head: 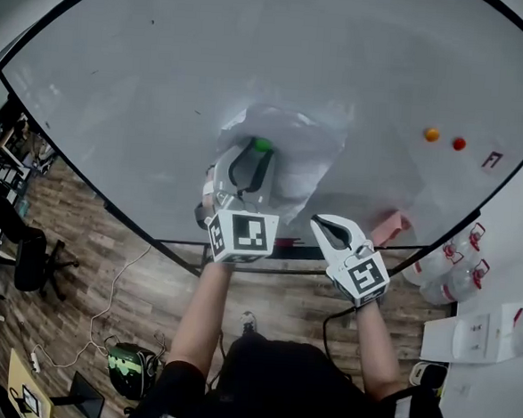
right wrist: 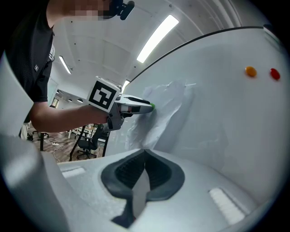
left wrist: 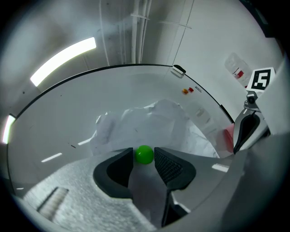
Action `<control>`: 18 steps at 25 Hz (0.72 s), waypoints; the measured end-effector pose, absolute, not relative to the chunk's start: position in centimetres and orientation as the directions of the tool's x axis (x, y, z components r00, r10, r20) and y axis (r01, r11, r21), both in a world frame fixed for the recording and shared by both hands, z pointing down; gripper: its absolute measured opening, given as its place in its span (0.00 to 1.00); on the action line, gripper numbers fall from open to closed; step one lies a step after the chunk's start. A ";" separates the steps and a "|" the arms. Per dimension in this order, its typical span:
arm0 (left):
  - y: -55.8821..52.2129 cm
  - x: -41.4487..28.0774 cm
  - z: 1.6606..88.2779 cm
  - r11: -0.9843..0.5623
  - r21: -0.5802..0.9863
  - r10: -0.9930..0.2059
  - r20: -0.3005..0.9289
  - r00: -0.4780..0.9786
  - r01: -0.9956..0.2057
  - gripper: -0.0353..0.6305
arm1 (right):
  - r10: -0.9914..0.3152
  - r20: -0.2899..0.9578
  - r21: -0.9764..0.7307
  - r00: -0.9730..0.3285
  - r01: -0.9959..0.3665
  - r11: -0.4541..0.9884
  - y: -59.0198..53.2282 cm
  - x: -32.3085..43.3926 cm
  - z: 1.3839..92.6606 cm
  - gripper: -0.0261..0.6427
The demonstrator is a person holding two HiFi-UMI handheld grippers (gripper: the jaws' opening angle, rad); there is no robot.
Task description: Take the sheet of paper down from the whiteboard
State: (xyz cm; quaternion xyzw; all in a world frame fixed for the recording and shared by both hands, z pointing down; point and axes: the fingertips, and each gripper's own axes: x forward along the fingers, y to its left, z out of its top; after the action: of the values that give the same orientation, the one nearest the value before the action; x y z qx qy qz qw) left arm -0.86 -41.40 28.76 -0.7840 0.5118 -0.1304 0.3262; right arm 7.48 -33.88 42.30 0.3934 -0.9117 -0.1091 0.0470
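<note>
A crumpled white sheet of paper [head: 294, 148] hangs on the whiteboard [head: 163, 81], pinned by a round green magnet [head: 262, 145]. My left gripper [head: 253, 157] points at the board and stands open. In the left gripper view the green magnet [left wrist: 144, 154] sits between its fingertips [left wrist: 121, 159], against the paper [left wrist: 149, 120]; I see no squeeze on it. Lower right, my right gripper [head: 319, 222] is shut. In the right gripper view a thin edge of the sheet [right wrist: 166, 106] runs down between its closed jaws [right wrist: 144, 156].
An orange magnet [head: 432, 134] and a red magnet [head: 459, 143] stick to the board at the right. A pink eraser [head: 391, 227] lies on the board's tray. Water bottles [head: 454, 266] stand right of the board; an office chair [head: 33, 259] is on the wood floor at left.
</note>
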 end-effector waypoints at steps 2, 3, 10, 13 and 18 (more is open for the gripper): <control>-41.5 -0.9 28.7 -0.240 -0.655 -0.894 -0.139 0.427 -0.716 0.27 | -0.731 0.008 0.230 -0.683 -0.710 0.666 -34.0 7.8 42.5 0.05; -41.6 -1.0 28.7 -0.228 -0.661 -0.896 -0.146 0.420 -0.715 0.27 | -0.732 0.008 0.229 -0.681 -0.711 0.664 -34.1 7.9 42.5 0.04; -41.6 -0.8 28.8 -0.179 -0.694 -0.904 -0.163 0.395 -0.697 0.27 | -0.726 -0.003 0.232 -0.688 -0.707 0.668 -34.5 7.5 42.3 0.05; -41.5 -0.7 28.8 -0.159 -0.708 -0.906 -0.171 0.386 -0.688 0.25 | -0.724 0.011 0.231 -0.690 -0.703 0.673 -34.6 7.4 42.5 0.05; -41.6 -0.7 28.9 -0.157 -0.702 -0.907 -0.176 0.383 -0.695 0.25 | -0.723 0.001 0.237 -0.691 -0.702 0.672 -34.6 7.3 42.4 0.04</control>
State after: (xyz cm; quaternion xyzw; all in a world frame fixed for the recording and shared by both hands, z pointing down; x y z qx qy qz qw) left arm -0.72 -41.56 28.86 -0.7468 0.5361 -0.1449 0.3660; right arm 7.31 -34.61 42.37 0.3901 -0.9130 -0.1097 0.0474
